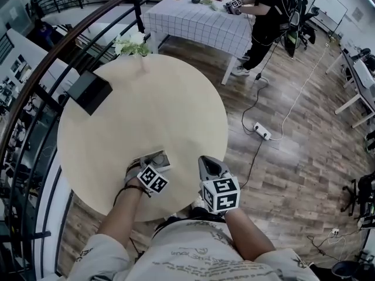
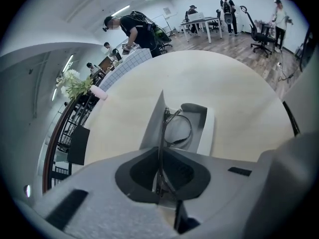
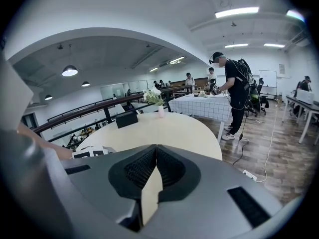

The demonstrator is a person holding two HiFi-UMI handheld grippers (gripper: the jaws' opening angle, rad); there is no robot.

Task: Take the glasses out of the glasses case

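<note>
The open grey glasses case [image 2: 203, 128] lies near the front edge of the round table [image 1: 152, 110]; in the head view the case [image 1: 159, 158] sits just ahead of my left gripper [image 1: 146, 167]. Thin metal-framed glasses [image 2: 175, 127] stand on edge over the case's tray. In the left gripper view my left gripper [image 2: 160, 153] is shut on the near end of their frame. To the right of the case, my right gripper [image 1: 207, 161] hangs over the table's front right edge. In its own view the right gripper [image 3: 155, 152] is shut with nothing between the jaws.
A black box [image 1: 88, 91] sits at the table's left rim and a vase of white flowers [image 1: 134, 44] at its far edge. A dark railing [image 1: 64, 45] curves along the left. Beyond stand a checked table [image 1: 199, 19] and a person [image 1: 266, 22]; a power strip [image 1: 262, 132] lies on the floor.
</note>
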